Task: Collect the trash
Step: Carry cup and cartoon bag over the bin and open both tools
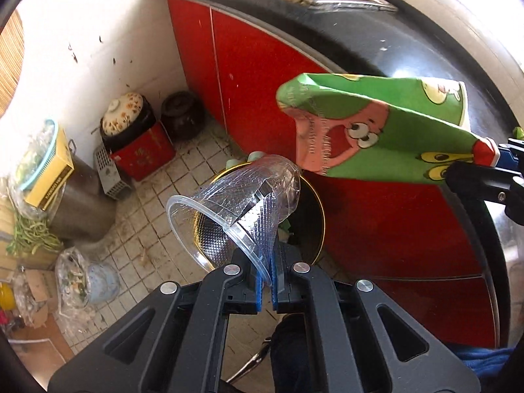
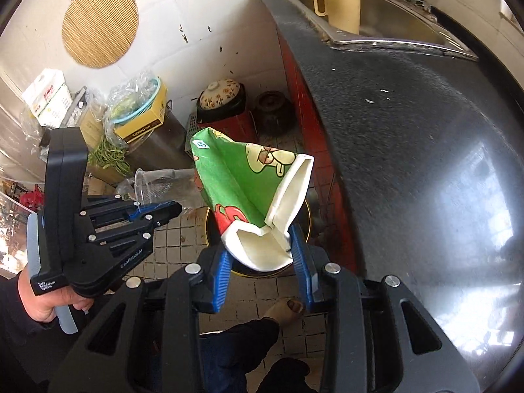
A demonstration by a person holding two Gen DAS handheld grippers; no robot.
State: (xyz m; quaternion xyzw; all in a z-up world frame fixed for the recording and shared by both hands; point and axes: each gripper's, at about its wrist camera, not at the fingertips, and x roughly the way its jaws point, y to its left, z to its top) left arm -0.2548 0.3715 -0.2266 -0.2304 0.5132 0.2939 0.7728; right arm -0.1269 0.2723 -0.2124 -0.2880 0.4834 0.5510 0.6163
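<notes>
Nearest in the left wrist view, the left claw point(image 1: 266, 281) is clenched on the rim of a clear plastic cup point(image 1: 235, 209), which lies tipped with its mouth to the near left and its base pointing far and right, over the round bin point(image 1: 316, 222) on the tiled floor point(image 1: 157, 216). In the right wrist view the right claw point(image 2: 262, 258) grasps a green cartoon-printed carton point(image 2: 245, 183) by its flattened white end, the blue pads bearing on either side; the carton's long axis runs away from the claw, up and to the far left. The bin's gold rim point(image 2: 306, 219) shows right behind and below the carton — so both pieces of trash hang above or just beside the opening, and the coming move is likely a plain release downward. The right claw looks the more squarely placed over the bin. Only the right view shows the hand point(image 2: 42, 298) holding the left tool and the bench point(image 2: 409, 124) with its sink point(image 2: 376, 23) far right; only the left view shows how the cup and the bin's mouth line up, with red cabinet doors point(image 1: 262, 75) beyond.
</notes>
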